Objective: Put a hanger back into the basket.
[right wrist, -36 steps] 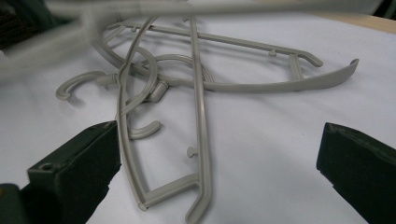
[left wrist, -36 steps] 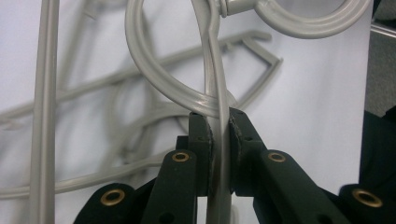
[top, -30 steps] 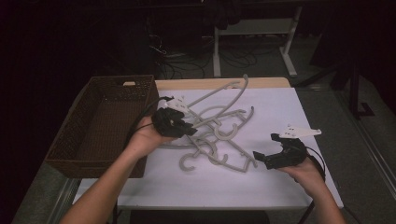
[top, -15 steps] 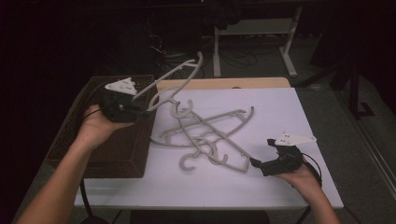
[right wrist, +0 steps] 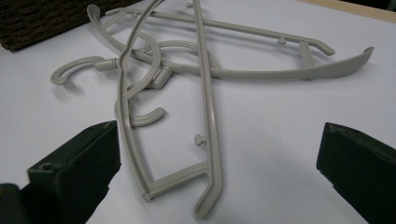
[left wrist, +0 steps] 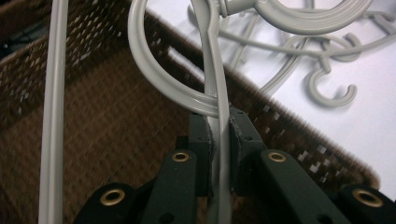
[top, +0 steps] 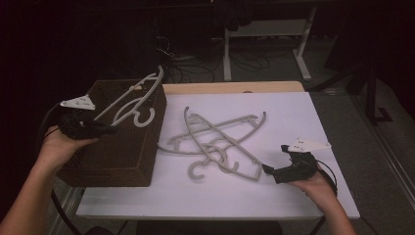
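Held hanger (top: 132, 98): pale grey plastic, plain. Loose hangers (top: 220, 139): the same pale grey (one shade throughout). Basket (top: 117, 152): dark brown wicker, fine woven pattern with light flecks. Table cover (top: 293, 117): plain white; bare tan wood strip (top: 235, 87) along the far edge. Left gripper (top: 105, 129) and right gripper (top: 266, 169): black, brass-coloured rivets.
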Demonstrator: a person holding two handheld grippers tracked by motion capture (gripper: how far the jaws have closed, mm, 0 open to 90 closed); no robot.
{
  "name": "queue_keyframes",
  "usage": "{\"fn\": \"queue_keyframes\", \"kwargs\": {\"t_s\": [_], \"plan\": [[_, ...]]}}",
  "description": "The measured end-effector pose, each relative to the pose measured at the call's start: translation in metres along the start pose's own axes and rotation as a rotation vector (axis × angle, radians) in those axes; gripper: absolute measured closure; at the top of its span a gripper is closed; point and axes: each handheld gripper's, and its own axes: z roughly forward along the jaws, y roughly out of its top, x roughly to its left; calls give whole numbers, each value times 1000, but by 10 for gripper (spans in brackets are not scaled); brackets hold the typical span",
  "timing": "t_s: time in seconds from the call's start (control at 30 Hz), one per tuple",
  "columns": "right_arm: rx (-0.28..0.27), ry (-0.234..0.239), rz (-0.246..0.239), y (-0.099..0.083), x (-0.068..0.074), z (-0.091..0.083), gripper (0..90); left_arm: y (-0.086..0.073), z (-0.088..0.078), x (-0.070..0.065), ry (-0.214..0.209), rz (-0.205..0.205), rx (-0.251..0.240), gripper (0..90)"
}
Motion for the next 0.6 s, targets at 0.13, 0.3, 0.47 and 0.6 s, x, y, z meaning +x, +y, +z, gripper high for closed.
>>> {"fn": "queue_keyframes", "kwargs": {"t_s": [0.13,0.3,0.47,0.6], "plan": [[1,-3,3,0,0,0,0,-14,0,7,-26,14,43,817],[1,-4,1,0,0,0,0,-21,3,12,-29,1,58,817],[-1,-4,4,0,-1,0,0,-24,4,19,-17,-26,52,817],[-1,-5,5,0,-1,0,0,-29,13,27,-39,-53,66,816]]}}
